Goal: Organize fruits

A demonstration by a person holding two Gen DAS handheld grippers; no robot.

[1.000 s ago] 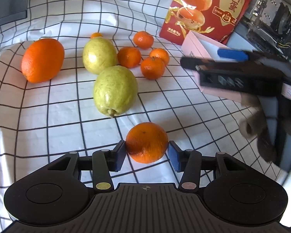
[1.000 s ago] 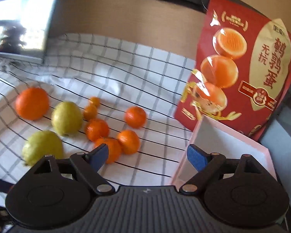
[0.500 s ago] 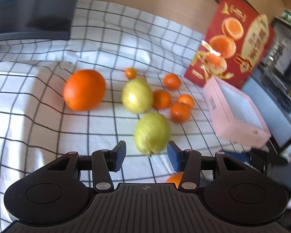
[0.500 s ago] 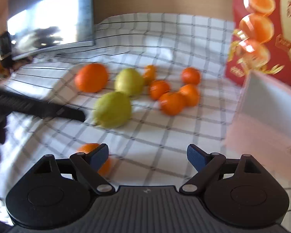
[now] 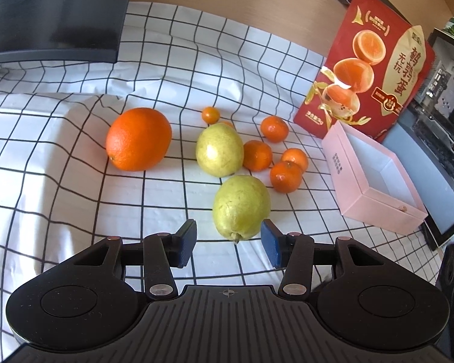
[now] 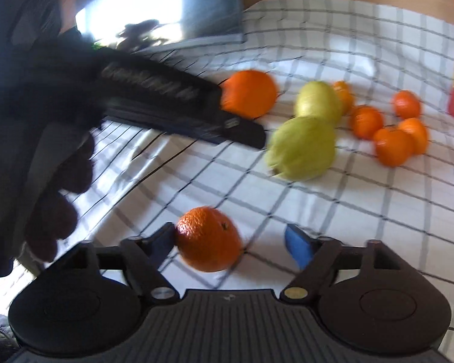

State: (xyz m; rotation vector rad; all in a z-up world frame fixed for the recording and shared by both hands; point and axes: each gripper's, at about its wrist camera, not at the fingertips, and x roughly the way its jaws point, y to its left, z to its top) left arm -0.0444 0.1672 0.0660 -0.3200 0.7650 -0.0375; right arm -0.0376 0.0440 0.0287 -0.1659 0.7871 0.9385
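On the black-gridded white cloth (image 5: 60, 157) seen from the left wrist, the left gripper (image 5: 229, 243) stands spread and empty, its blue pads (image 5: 187, 243) either side of the stem end of the near yellow-green pear (image 5: 241, 207) without pressing it. Beyond lie a second yellow-green pear (image 5: 219, 149), a large round orange (image 5: 138, 139) and several small mandarins (image 5: 286, 177); the open pink cardboard box (image 5: 375, 178) sits to the right, before a red printed pouch (image 5: 369, 69). From the right wrist, blurred, the right gripper (image 6: 231, 243) has just been closing, with a loose medium orange (image 6: 208, 239) between its jaws: the left pad touches the peel, the blue right pad (image 6: 298, 245) stands apart, so no grip is made yet. The person's dark-gloved left hand (image 6: 51, 181) holds the other tool at frame left. Risk: contact on one side only may roll the round fruit away; an off-centre pinch could squeeze it out forward.
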